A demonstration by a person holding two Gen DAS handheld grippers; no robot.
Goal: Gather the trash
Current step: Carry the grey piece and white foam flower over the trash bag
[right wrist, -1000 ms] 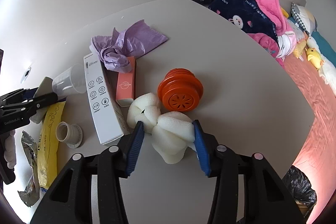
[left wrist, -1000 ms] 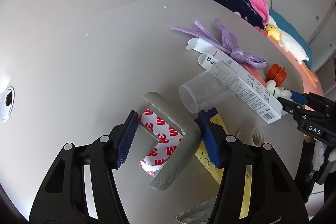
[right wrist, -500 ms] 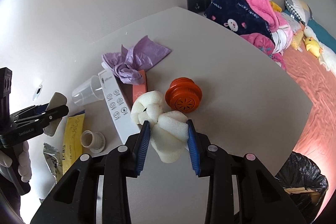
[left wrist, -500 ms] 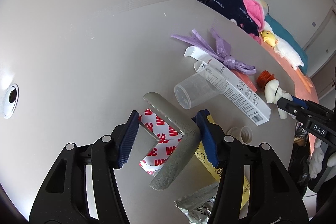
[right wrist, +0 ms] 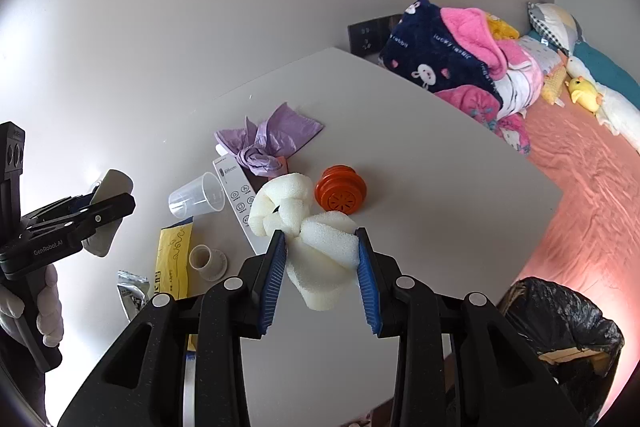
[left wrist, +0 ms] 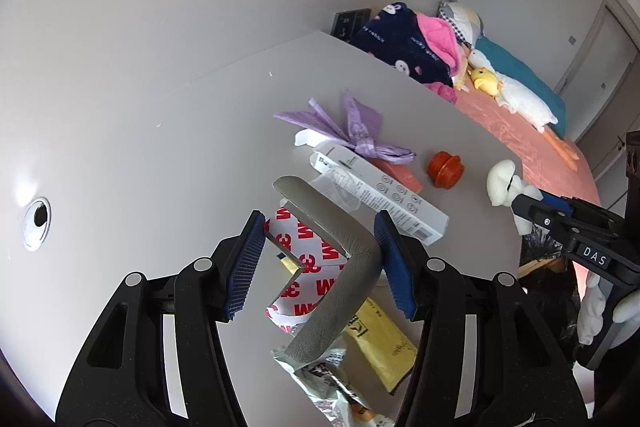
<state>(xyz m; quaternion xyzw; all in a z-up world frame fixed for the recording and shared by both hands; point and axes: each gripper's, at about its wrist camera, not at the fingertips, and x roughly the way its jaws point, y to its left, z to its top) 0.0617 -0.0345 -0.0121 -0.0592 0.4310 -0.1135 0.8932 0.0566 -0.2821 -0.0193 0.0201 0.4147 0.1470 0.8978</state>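
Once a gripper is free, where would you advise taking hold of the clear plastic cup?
The clear plastic cup lies on its side, mouth toward the lower right. I would probably come from above and close across its mid-wall, since the long white box crowds its rim side.

Soft, even daylight fills the room, and both views are sharp at the middle. A bright glare patch sits on the white table (left wrist: 132, 131) toward its left edge. Shadows are faint and short. The fisheye bends every straight edge, and the corners fall into black vignette.
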